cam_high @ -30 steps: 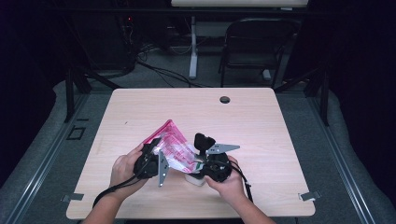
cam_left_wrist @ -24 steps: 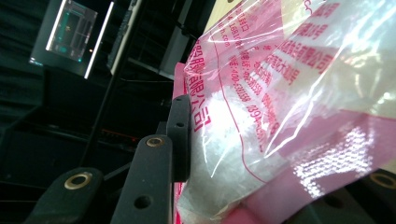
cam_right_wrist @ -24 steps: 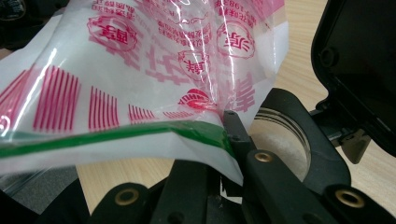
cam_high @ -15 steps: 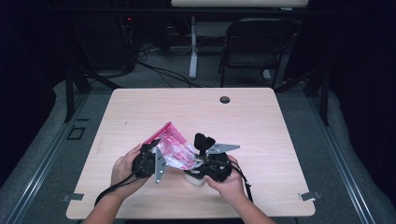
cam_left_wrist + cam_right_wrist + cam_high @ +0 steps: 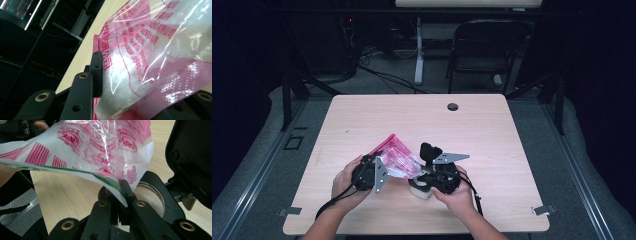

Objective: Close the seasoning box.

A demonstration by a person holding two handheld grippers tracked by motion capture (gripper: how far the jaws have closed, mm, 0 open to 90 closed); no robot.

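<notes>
A clear plastic bag (image 5: 394, 156) with pink print hangs between my two grippers above the table's front. In the left gripper view the bag (image 5: 155, 50) holds white grains, and my left gripper (image 5: 150, 82) is shut on its bulging end. My right gripper (image 5: 120, 185) pinches the bag's green-edged corner (image 5: 100, 150) just over a round white container (image 5: 147, 195) with a black rim. The container's black lid (image 5: 192, 157) stands flipped up. From above, the left gripper (image 5: 384, 166) sits left of the bag and the right gripper (image 5: 417, 173) over the container (image 5: 419, 191).
The wooden table (image 5: 492, 130) has a round cable hole (image 5: 453, 106) near its far edge. A dark chair (image 5: 484, 50) and a desk leg stand beyond it. Cables trail from both grippers toward the front edge.
The bag's raised end has sunk a little toward the container. Both hands stay almost where they were.
</notes>
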